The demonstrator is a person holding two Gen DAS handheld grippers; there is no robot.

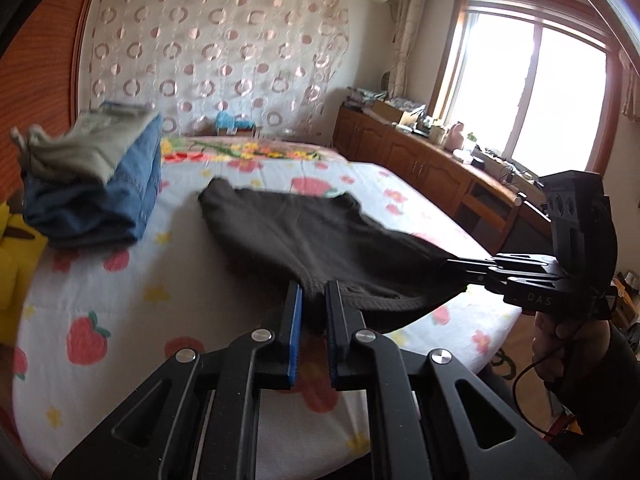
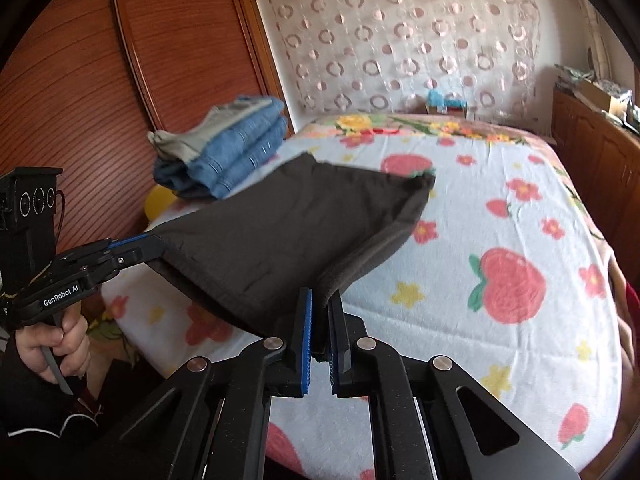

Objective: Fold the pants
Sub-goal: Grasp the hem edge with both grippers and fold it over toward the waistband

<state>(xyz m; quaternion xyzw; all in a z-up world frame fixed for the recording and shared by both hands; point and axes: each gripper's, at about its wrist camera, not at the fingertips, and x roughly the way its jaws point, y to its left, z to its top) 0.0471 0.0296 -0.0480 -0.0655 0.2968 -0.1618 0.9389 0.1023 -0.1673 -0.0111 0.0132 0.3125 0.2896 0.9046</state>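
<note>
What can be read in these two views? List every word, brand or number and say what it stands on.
"GenRobot.AI": white lettering on the body of the left gripper, seen in the right wrist view.
"DAS": faint letters on the body of the right gripper, seen in the left wrist view; possibly part of a longer word.
Nothing else is legible; the clutter on the sideboard is too blurred.

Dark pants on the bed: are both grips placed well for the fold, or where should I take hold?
Keep both. The left gripper and right gripper each pinch a near corner of the dark pants, coming from the bed's foot side. The edge between them hangs taut and the far end still lies flat, so it should carry over evenly.
</note>
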